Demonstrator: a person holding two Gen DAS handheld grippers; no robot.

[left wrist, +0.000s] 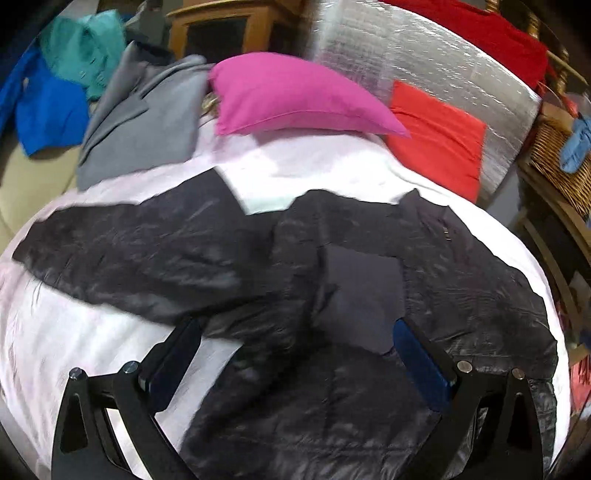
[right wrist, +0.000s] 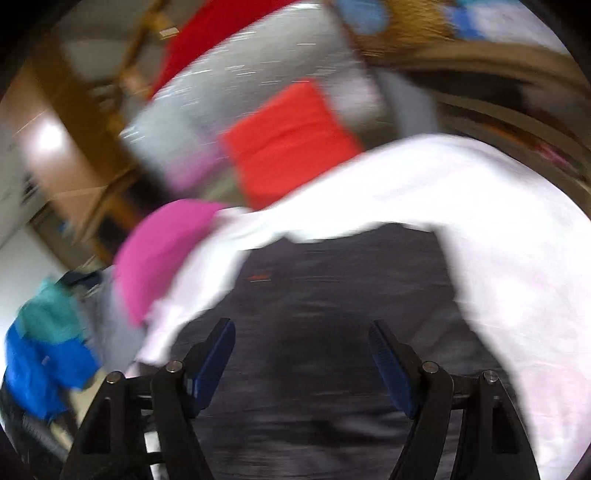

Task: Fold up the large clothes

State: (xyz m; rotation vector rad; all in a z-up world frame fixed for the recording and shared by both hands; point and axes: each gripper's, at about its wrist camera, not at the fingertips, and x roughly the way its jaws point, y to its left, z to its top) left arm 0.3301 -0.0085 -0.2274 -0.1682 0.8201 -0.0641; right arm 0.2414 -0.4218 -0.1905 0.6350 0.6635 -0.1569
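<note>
A large black shiny jacket (left wrist: 332,280) lies spread on a white sheet (left wrist: 74,332), one sleeve (left wrist: 129,247) stretched out to the left. My left gripper (left wrist: 295,328) is open and empty just above the jacket's lower middle. In the right wrist view, which is blurred by motion, the same jacket (right wrist: 332,295) fills the lower middle, with the white sheet (right wrist: 498,258) around it. My right gripper (right wrist: 301,332) is open and empty above the jacket.
A magenta folded cloth (left wrist: 291,96), an orange-red one (left wrist: 436,140), a grey garment (left wrist: 147,114), and blue (left wrist: 48,110) and teal (left wrist: 85,48) clothes lie at the back. A silver mat (left wrist: 424,55), a red cloth (left wrist: 480,29), a wicker basket (left wrist: 561,155) and wooden furniture (left wrist: 221,26) stand beyond.
</note>
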